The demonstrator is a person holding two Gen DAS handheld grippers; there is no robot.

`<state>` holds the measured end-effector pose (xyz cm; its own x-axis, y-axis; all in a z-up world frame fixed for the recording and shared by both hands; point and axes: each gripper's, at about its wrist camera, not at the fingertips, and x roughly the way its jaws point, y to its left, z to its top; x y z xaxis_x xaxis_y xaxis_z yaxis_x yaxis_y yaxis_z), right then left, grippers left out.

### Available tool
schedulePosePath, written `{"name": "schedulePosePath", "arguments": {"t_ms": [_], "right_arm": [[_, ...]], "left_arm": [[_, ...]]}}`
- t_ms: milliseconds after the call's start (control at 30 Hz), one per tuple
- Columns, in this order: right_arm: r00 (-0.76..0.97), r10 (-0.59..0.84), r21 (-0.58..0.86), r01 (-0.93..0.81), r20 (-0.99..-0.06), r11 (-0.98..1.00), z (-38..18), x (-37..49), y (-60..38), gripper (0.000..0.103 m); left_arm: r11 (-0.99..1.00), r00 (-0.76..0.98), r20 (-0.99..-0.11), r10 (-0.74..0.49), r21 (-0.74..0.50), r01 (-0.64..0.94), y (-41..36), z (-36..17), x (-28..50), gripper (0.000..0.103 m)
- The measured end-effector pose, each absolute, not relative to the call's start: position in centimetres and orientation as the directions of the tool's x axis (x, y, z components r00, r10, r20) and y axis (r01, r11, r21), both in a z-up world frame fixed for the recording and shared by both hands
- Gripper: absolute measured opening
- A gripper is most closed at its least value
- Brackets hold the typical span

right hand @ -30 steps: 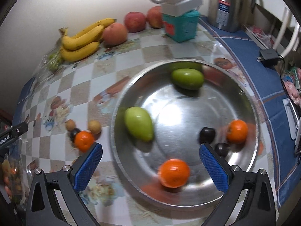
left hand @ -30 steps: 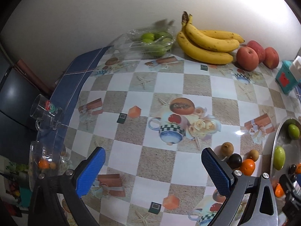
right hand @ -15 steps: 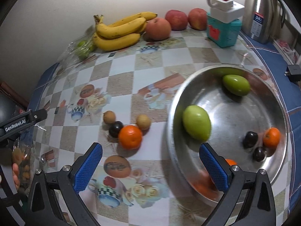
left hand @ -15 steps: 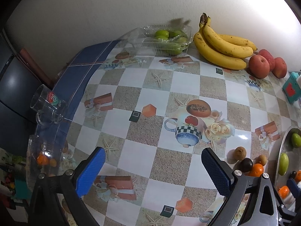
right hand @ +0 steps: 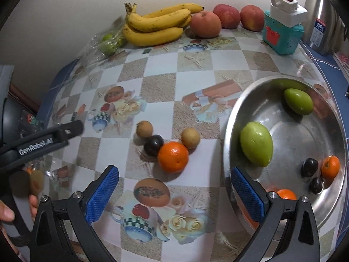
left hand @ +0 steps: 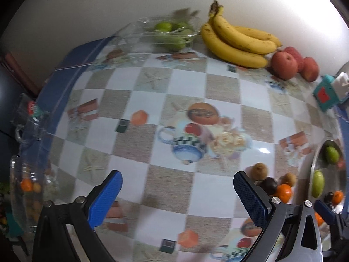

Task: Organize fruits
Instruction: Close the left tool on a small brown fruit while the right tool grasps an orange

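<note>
In the right wrist view an orange [right hand: 173, 157], a dark plum [right hand: 153, 145] and two brown fruits [right hand: 144, 128] [right hand: 190, 138] lie in a cluster on the patterned tablecloth. A steel bowl [right hand: 231, 118] to the right holds two green mangoes [right hand: 256, 144] [right hand: 298, 101], oranges and dark plums. My right gripper [right hand: 174, 194] is open and empty, just short of the orange. My left gripper [left hand: 177, 196] is open and empty over bare tablecloth, with the cluster [left hand: 270, 185] to its right. Its body also shows in the right wrist view [right hand: 43, 142].
Bananas [right hand: 157, 28], three red apples [right hand: 205, 24] and a clear bag of green fruit [right hand: 106, 41] line the back wall. A teal box [right hand: 283, 35] and a steel kettle [right hand: 320, 26] stand at back right. Glass cups [left hand: 28, 120] stand at the table's left edge.
The right gripper has swung left, from over the bowl to in front of the fruit cluster on the cloth. The left gripper's view has shifted a little. Both stay open.
</note>
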<state>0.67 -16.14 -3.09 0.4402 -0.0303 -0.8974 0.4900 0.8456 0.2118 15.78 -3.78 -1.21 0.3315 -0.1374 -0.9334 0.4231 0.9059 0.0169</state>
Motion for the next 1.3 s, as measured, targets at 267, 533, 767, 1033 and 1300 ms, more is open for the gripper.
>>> {"name": "schedulePosePath", "arguments": {"t_ms": [267,533,767,1033,1300], "right_arm": [[0.443,-0.054,0.193,0.492,-0.895,0.849,-3.1,1.1,-16.1,0.099],[0.457,-0.042,0.231,0.523,-0.888,0.821,-3.4,1.0,-17.2,0.078],[0.452,-0.027,0.236,0.515,-0.892,0.824,-3.8,1.2,-17.4,0.063],[0.423,-0.003,0.228,0.493,-0.906,0.840,-5.0,2.1,-17.0,0.060],[0.395,0.015,0.226,0.495,-0.919,0.839,-6.1,2.6,-17.0,0.051]], "left_arm": [[0.875,0.304,-0.929,-0.212,-0.042,0.482,-5.7,-1.1,14.9,0.103],[0.854,0.211,-0.935,-0.285,-0.147,0.499,-7.5,-2.8,14.2,0.095],[0.844,0.181,-0.929,-0.321,-0.194,0.501,-8.7,-3.3,14.1,0.087],[0.832,0.144,-0.932,-0.334,-0.219,0.510,-9.7,-4.4,14.0,0.071],[0.826,0.129,-0.938,-0.321,-0.211,0.523,-10.8,-5.4,13.7,0.048]]}}
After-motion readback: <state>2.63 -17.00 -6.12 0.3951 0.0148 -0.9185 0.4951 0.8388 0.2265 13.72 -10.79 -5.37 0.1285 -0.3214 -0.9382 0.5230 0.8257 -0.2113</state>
